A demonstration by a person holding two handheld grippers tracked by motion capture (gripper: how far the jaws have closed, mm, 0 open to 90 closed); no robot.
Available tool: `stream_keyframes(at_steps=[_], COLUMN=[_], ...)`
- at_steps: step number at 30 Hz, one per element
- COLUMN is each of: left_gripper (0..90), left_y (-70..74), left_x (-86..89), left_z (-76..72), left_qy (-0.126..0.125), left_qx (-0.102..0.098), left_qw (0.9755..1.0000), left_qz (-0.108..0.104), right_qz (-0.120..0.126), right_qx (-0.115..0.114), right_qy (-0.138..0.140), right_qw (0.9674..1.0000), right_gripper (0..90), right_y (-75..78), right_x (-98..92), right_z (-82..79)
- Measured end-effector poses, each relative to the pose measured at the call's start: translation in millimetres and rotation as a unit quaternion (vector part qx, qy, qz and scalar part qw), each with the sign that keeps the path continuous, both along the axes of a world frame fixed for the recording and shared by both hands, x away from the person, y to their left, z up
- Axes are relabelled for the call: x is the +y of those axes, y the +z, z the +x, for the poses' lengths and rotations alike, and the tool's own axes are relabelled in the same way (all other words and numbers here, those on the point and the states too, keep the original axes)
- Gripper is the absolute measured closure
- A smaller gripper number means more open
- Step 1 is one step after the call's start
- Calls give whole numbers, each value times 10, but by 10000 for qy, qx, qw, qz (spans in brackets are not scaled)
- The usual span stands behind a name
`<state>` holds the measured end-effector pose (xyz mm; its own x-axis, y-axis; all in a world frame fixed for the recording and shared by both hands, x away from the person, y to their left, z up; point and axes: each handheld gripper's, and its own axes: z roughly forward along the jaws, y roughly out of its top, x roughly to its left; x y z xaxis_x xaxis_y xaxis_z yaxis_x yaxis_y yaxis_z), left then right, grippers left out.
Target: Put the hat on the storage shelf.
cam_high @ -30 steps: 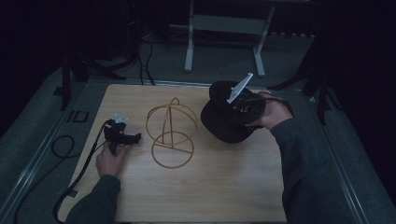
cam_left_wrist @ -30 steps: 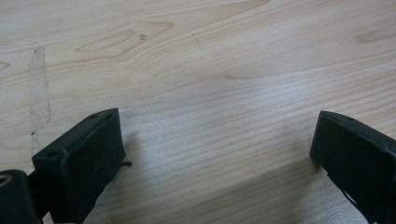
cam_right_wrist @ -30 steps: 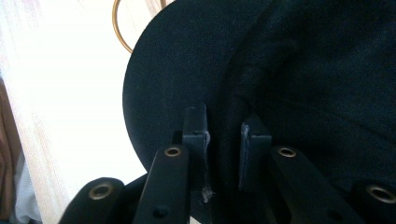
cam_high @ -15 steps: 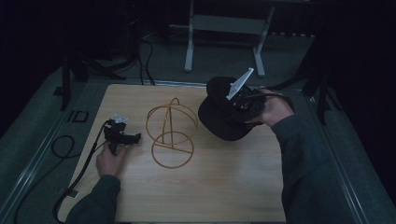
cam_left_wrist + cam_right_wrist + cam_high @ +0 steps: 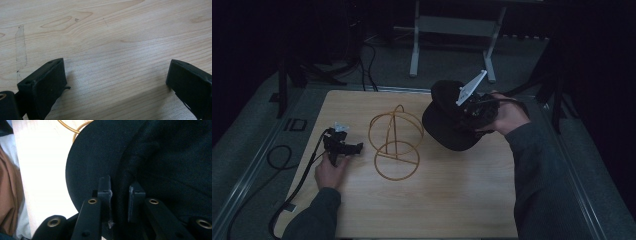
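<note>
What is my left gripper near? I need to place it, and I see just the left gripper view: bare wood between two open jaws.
Observer: On the high view the left gripper rests on the wooden table, left of a gold wire stand.
Operator: Is the stand touched?
Observer: No, the stand is apart from it, with nothing on it.
Operator: And the other hand?
Observer: The right gripper is shut on the edge of a black cap, to the right of the stand.
</note>
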<state>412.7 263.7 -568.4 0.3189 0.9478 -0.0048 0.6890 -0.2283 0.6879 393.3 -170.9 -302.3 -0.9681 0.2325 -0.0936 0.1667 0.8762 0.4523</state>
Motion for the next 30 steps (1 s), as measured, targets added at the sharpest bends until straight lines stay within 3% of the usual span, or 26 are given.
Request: stream_keyframes(at_steps=[25,30], left_gripper=[23,23], left_y=[0,0], left_x=[0,0], left_z=[0,0], left_qy=[1,0], left_qx=[-1,0], left_qw=[10000,10000], left_qz=[-2,-2], right_qz=[121,166], right_qx=[-97,-205], right_qy=[309,294], right_qw=[9994,9992], right_gripper=[771,771], right_y=[171,195], right_x=[128,162], right_z=[-118,-121])
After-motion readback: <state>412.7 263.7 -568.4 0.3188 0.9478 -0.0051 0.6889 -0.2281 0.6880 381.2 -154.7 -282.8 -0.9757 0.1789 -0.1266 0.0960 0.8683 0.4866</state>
